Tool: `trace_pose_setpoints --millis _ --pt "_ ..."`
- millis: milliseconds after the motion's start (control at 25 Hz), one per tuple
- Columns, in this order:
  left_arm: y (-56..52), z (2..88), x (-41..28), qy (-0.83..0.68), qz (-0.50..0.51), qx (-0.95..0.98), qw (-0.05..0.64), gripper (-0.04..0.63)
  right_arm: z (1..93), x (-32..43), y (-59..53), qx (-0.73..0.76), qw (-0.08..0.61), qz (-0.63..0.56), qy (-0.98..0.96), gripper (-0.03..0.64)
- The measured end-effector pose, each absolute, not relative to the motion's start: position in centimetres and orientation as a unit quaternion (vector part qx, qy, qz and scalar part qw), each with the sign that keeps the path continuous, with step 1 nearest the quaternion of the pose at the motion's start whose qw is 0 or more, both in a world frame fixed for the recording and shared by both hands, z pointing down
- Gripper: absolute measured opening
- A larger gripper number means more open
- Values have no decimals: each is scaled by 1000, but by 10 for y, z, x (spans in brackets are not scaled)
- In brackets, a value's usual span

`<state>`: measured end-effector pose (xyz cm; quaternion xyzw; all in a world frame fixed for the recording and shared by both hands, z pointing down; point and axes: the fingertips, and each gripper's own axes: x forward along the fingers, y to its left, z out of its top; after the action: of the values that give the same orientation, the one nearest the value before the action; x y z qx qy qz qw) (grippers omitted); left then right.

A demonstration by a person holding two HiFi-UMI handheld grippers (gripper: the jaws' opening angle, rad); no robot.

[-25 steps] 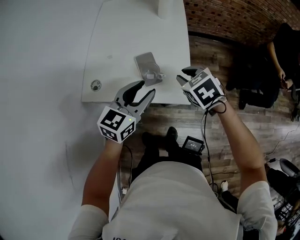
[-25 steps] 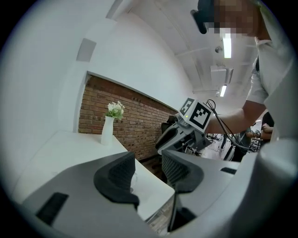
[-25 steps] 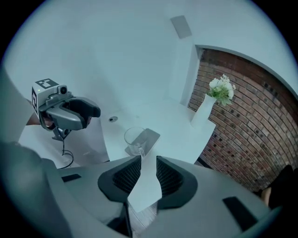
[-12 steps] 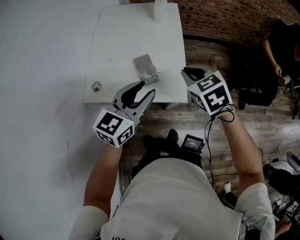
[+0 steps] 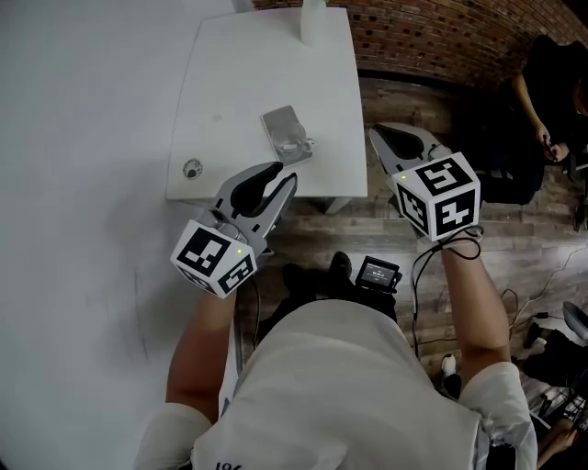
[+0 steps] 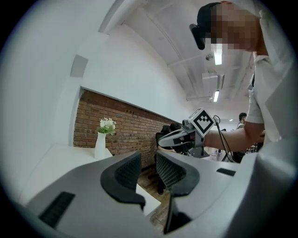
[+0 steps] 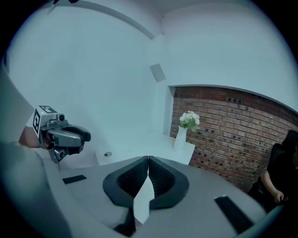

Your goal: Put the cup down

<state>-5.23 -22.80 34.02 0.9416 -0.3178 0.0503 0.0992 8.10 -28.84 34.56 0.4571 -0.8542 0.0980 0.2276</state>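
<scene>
grey cup point(image 5: 287, 134) sat on the white table point(image 5: 230, 83) near its front edge, touched by neither claw. left claw point(image 5: 283, 175) hung over that edge, near the cup — jaws closing, a gap between them, nothing in it. right claw point(image 5: 379, 137) was over the wood floor point(image 5: 404, 240) beside the table's corner — jaws closing, pads meeting, empty. a white vase point(image 5: 312, 18) stood at the far edge.

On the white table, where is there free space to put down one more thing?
The widest bare patch of the white table lies between the white vase at the far edge and the clear glass cup. The near right corner, beside the cup, is free too. Most crowded is the near edge, with the cup and a small round fitting.
</scene>
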Motion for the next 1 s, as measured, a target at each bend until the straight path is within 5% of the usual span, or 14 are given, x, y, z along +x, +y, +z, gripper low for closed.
trace_pose_setpoints --millis 1000 --pt "-179 324 -59 -303 3 943 136 14 325 79 -222 477 175 78 -858 14"
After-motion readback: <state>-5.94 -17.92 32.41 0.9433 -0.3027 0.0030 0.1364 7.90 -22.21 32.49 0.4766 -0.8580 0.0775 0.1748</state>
